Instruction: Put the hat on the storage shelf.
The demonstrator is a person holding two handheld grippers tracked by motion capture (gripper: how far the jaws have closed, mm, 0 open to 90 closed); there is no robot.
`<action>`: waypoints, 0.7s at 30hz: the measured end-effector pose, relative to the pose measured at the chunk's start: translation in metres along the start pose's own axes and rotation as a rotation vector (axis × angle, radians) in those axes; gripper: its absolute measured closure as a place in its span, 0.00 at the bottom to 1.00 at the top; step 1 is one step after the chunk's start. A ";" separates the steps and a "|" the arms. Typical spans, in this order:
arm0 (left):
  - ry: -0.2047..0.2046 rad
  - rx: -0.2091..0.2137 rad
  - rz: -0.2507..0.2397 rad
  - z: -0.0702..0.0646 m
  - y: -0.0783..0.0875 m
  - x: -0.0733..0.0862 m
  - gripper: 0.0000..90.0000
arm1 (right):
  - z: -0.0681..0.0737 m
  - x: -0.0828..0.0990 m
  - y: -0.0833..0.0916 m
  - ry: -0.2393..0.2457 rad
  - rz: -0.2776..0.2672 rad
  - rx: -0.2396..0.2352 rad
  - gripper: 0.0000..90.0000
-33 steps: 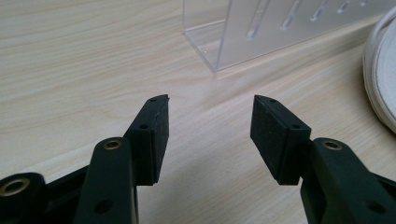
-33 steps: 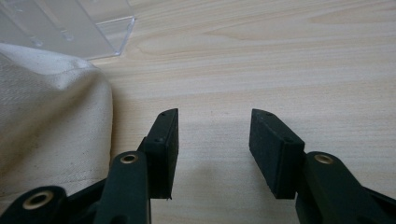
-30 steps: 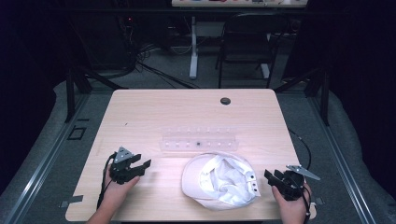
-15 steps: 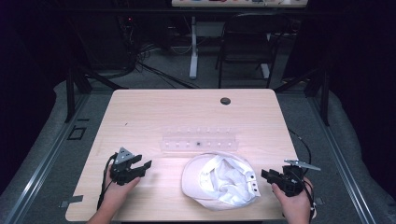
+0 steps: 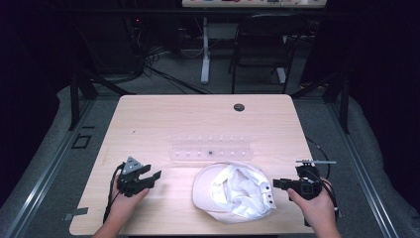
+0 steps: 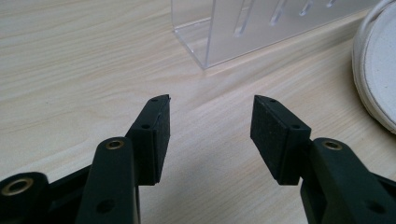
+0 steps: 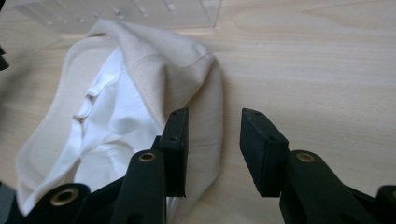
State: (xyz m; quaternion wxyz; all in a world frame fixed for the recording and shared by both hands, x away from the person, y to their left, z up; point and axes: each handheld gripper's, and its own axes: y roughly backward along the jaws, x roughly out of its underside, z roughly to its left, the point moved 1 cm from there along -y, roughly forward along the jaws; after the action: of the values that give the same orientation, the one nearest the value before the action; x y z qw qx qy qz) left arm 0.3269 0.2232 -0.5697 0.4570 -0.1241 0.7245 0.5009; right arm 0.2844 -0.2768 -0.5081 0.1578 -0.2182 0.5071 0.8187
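Two grippers flanked the white cap (image 5: 234, 192) on the table (image 5: 198, 119). The right gripper (image 7: 212, 116), jaws apart and just closing with nothing between them, hung over the cap's right edge. The left gripper (image 6: 210, 105), left of the cap, gaped empty. A clear rack (image 5: 210, 147) lay just behind the cap.
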 end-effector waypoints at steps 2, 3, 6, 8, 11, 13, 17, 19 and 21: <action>0.001 0.000 0.001 0.000 0.000 0.000 0.53 | 0.003 0.000 0.002 -0.004 0.026 -0.020 0.70; 0.001 0.000 0.002 0.000 0.000 0.000 0.53 | 0.004 0.001 0.003 0.000 0.036 -0.027 0.70; 0.002 -0.001 0.003 0.000 -0.001 0.000 0.53 | 0.007 0.002 0.007 0.000 0.055 -0.045 0.70; 0.002 0.000 0.004 0.000 -0.001 0.000 0.53 | 0.008 0.002 0.008 -0.002 0.060 -0.057 0.70; 0.001 0.000 0.008 -0.001 -0.001 0.000 0.53 | 0.009 0.002 0.010 -0.017 0.076 -0.087 0.70; -0.001 0.001 0.011 -0.001 -0.001 0.000 0.53 | 0.009 0.004 0.007 -0.028 0.083 -0.105 0.68; -0.003 0.001 0.012 -0.001 -0.001 0.000 0.53 | 0.007 0.007 0.000 -0.053 0.100 -0.139 0.68; -0.003 0.001 0.012 -0.001 -0.001 0.000 0.53 | 0.006 0.011 -0.008 -0.057 0.134 -0.137 0.68; -0.004 0.001 0.012 0.000 -0.002 0.000 0.53 | 0.005 0.013 -0.012 -0.060 0.147 -0.142 0.68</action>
State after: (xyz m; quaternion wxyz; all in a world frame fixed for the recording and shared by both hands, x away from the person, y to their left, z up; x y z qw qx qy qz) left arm 0.3275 0.2224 -0.5709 0.4557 -0.1184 0.7246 0.5033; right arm 0.2779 -0.2663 -0.5221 0.0967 -0.1666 0.4574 0.8681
